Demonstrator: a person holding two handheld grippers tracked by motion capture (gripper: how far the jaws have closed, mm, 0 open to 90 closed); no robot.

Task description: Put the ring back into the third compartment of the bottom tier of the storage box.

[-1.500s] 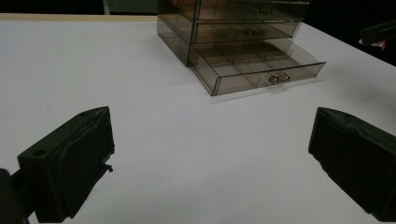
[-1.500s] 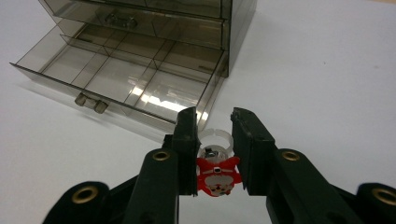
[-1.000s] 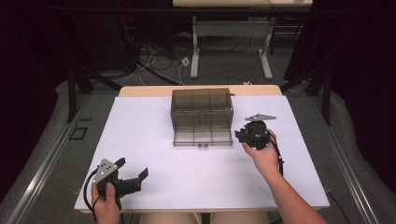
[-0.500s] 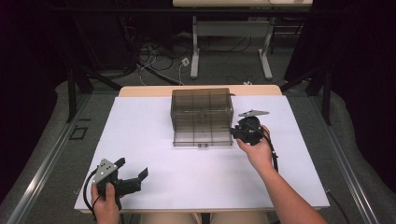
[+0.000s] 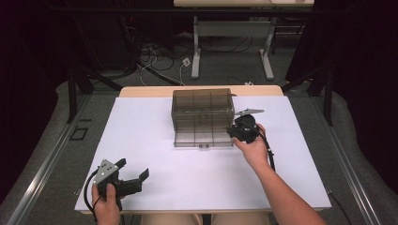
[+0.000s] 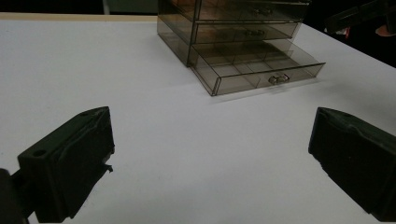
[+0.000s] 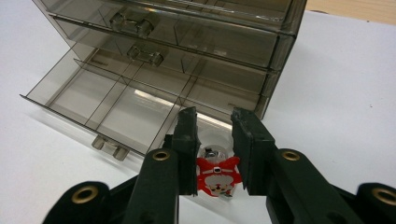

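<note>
Left gripper (image 5: 133, 180) sat idle at the near left edge of the white tabletop (image 5: 155, 140), jaws spread wide with nothing between them, well apart from the work. Right gripper (image 7: 214, 140) was pinching a small red and white figure (image 7: 215, 176) between its jaws; it looked like a Santa-type toy with a clear dome or ring behind it, but it was mostly hidden by the jaws so hard to be sure. In the high view the right gripper (image 5: 244, 129) hung at the right front corner of the smoky clear drawer unit (image 5: 202, 112), just above the pulled-out bottom drawer (image 7: 116, 109). Step in hand was probably placing the toy into that drawer, about mid-task, toy carried but not released. Next move would call for lowering over the near right compartment, keeping clear of the drawer's front wall and dividers, then spreading the jaws. Drawer compartments seemed empty. Two upper drawers (image 7: 140, 28) were shut, their handles overhanging the open drawer's back, so entry from above and front was the free path. Beyond the tabletop were floor cables (image 5: 159, 56) and the legs of another desk (image 5: 230, 42), none in the way.
</note>
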